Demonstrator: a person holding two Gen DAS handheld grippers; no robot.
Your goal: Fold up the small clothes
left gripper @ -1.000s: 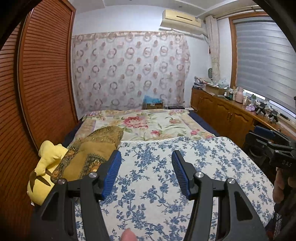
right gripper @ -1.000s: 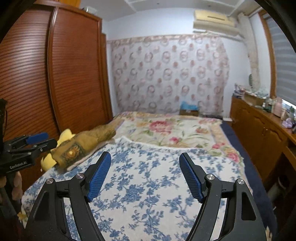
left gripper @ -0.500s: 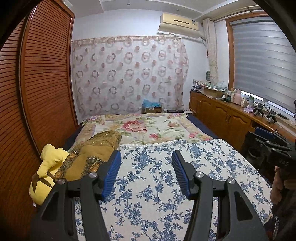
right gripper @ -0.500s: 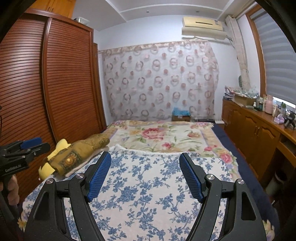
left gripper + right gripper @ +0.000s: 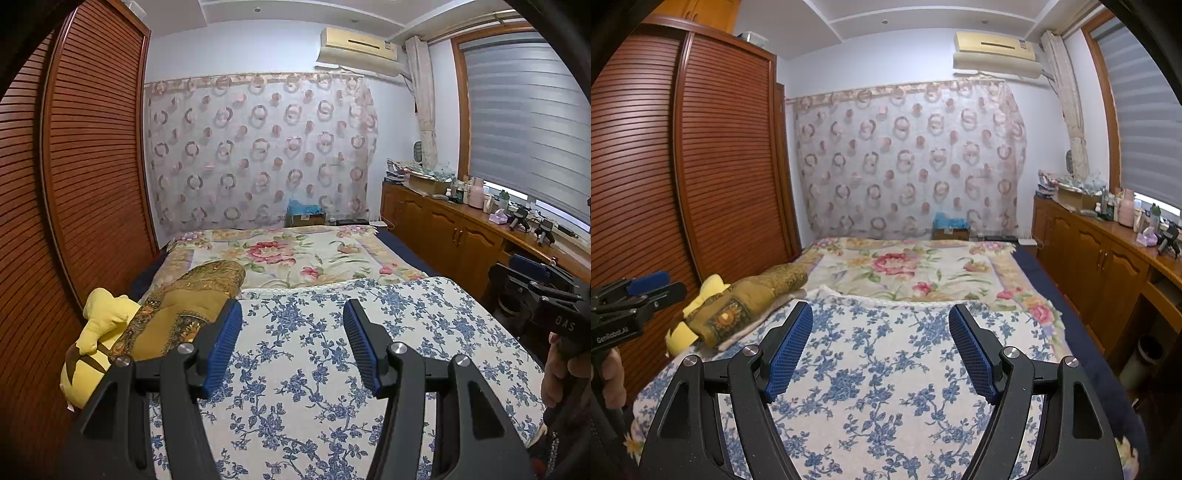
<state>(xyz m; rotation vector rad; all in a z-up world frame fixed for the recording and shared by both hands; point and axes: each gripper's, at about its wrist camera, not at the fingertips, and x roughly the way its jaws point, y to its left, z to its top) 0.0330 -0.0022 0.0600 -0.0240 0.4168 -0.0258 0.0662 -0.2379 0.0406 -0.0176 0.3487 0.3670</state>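
Both grippers have tipped up since a second ago, so more wall and ceiling show and less of the bed.

On the far left stands the brown slatted wardrobe (image 5: pixel 92 177). Beside it on the bed lie a yellow soft toy (image 5: pixel 96 332) and a gold patterned cushion (image 5: pixel 184 306), touching each other. The left gripper (image 5: pixel 291 343) hangs over the blue flower sheet (image 5: pixel 295 387), its blue fingers wide apart, with nothing between them. The right gripper (image 5: pixel 881 350) is the same: spread wide and holding nothing. No small clothes can be seen on the sheet. Behind it lies the pink flower blanket (image 5: pixel 916 269). Along the right runs a wooden cabinet (image 5: pixel 1108 266).
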